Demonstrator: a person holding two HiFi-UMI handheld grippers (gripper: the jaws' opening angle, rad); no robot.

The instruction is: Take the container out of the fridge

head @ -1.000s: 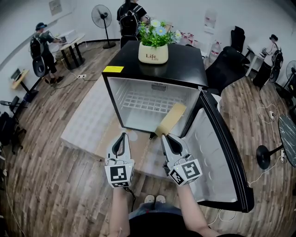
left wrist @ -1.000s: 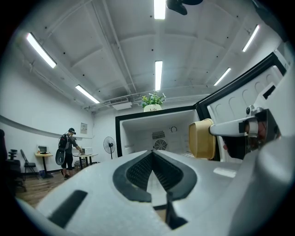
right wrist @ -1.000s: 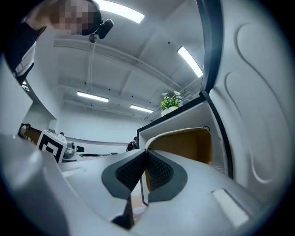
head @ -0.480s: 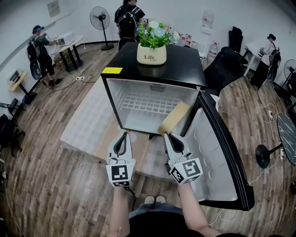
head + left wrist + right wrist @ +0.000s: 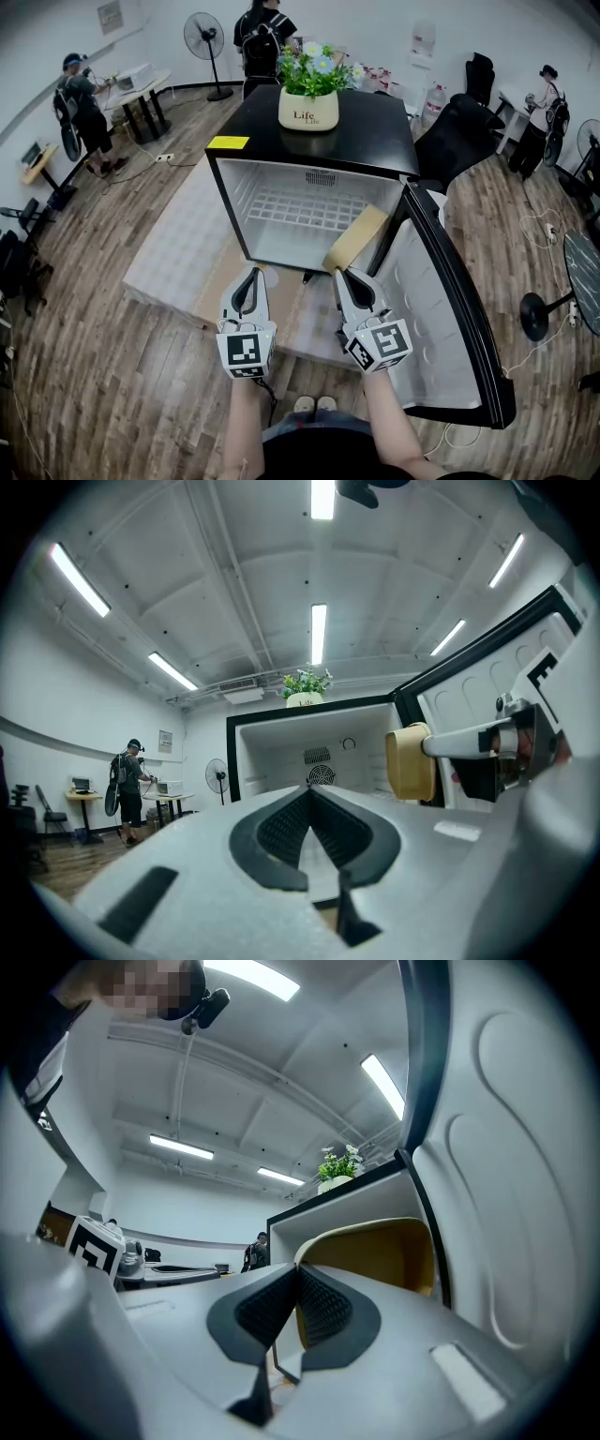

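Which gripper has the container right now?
The right gripper: its jaws are clamped on the rim of the tan container. The left gripper is shut on nothing, off to the side.

Light: bright, even for you | source: ceiling strip lights (image 5: 318,635), mild glare | edges: fisheye-bent, dark-vignetted | your near foreground: soft

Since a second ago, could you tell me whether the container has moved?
No, not clearly: the container still juts from the lower right of the fridge, beside the open door, in the right gripper.
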